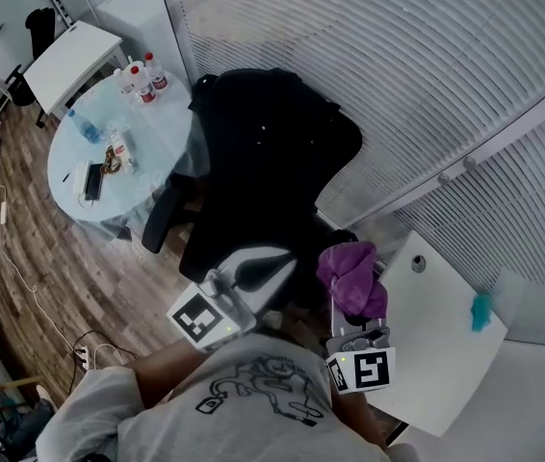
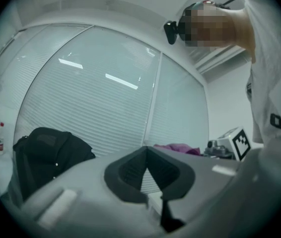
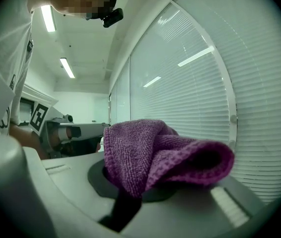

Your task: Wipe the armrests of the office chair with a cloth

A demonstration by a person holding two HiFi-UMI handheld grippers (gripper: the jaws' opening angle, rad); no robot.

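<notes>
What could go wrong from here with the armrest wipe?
1. The purple microfibre cloth sits bunched in the right tool, most of it loose; it may slip under wiping pressure.
2. The black jacket draped over the office chair seems to cover one side and could snag.
3. The chair's black armrest is close beside the round glass table carrying bottles; a shove might jolt them.

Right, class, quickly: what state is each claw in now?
Left claw: closed, empty.
Right claw: closed on the purple cloth.
</notes>
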